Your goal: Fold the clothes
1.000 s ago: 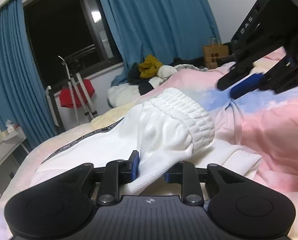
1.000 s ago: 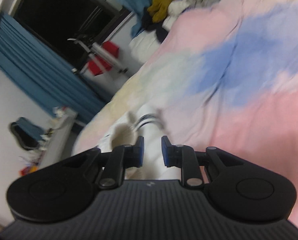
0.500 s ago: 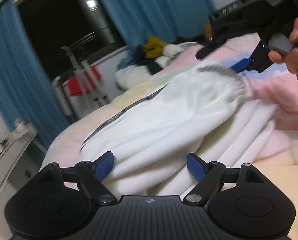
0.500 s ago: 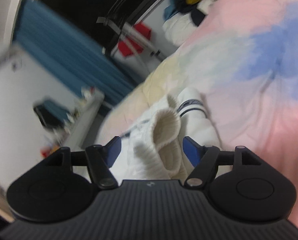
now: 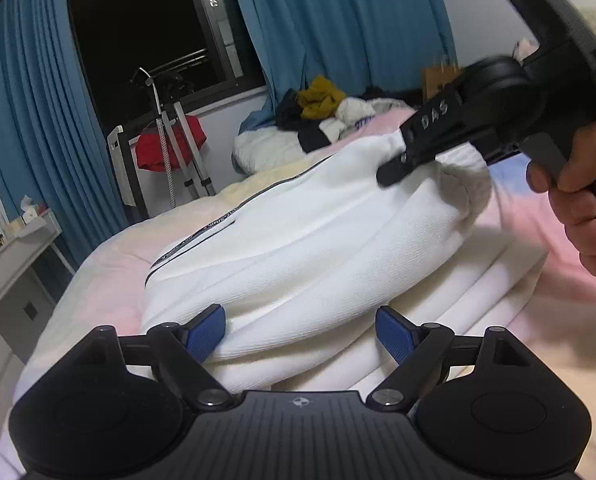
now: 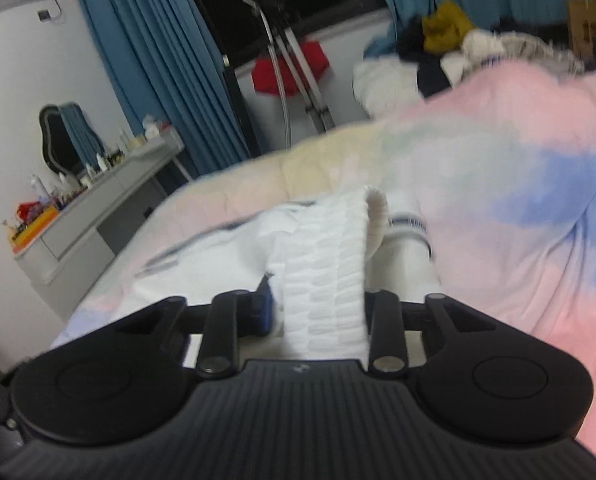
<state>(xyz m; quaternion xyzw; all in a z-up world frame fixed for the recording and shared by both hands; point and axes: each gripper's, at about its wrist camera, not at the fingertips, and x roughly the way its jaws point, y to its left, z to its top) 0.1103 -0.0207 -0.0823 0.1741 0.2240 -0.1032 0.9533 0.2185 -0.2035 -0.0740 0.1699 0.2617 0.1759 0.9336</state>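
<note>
Folding the white garment (image 5: 318,236) is partway through — it lies on the pastel bedspread (image 5: 558,300), doubled over itself so that a thick upper layer rests on a flatter lower one, with a dark printed stripe running along the side of the garment nearer the window.

Your left claw (image 5: 300,330) stands wide open, its blue pads (image 5: 203,334) spread either side of the near fold of the garment and gripping nothing; the left pad sits just beside the cloth, and whether it touches is hard to tell. Your right claw (image 6: 318,308) is closed on the ribbed elastic band (image 6: 326,276) at the far end of the garment: in the right wrist view the band runs straight between the jaws, and from the left wrist view the same claw (image 5: 402,160) pinches the bunched cuff above the bedspread, your right hand (image 5: 578,200) wrapped round its handle. That view is blurred, so the exact bite cannot be judged.

By the look of it, you are mid-fold, one end held and the other free. The next move likely calls for carrying the held band across the garment and laying it down squarely, while the left claw either pins the near fold or takes a fresh grip there. Keep the layers aligned — the loose pile of clothes (image 5: 322,110) near the window plays no part in this.
</note>
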